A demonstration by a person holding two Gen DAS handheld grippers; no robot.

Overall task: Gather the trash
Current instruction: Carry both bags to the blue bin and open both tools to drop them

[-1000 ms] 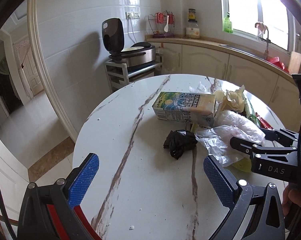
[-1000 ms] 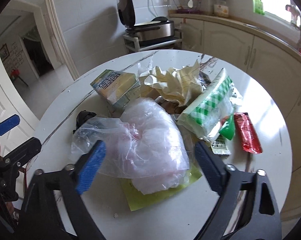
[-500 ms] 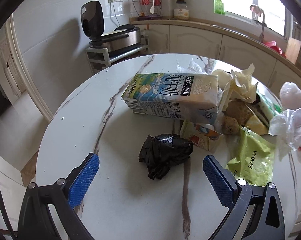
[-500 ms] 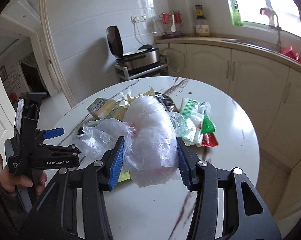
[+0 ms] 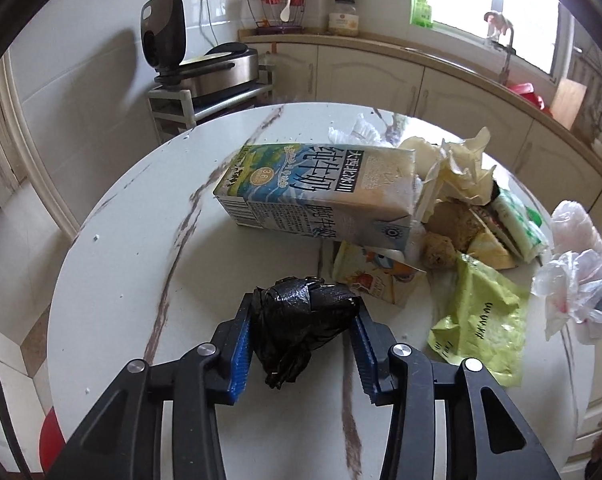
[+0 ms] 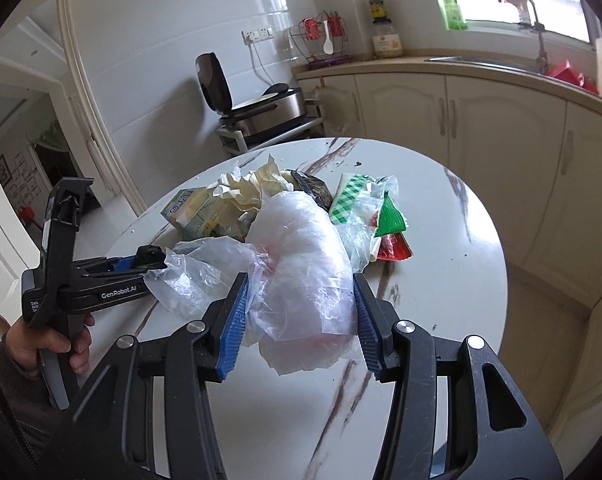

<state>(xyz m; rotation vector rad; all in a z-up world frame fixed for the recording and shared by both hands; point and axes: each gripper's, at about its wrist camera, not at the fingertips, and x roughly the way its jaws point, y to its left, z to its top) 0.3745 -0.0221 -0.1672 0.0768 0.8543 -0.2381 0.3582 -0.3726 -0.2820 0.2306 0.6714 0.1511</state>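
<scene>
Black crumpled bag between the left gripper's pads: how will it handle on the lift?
The black bag looks like thin crumpled film, so it is probably very light and floppy. The left gripper is closing on it, and the wad will likely squash rather than resist. Its glossy surface might slip, and the loose lower tail may dangle.

Your right gripper (image 6: 299, 316) grips a clear plastic bag (image 6: 301, 280) above the round marble table (image 6: 453, 264). At nine o'clock, your hand (image 6: 53, 342) carries the left gripper (image 6: 151, 256); remaining trash (image 6: 261, 196) lies at twelve o'clock.

Left claw (image 5: 301, 320) closing around black bag (image 5: 301, 320)
</scene>
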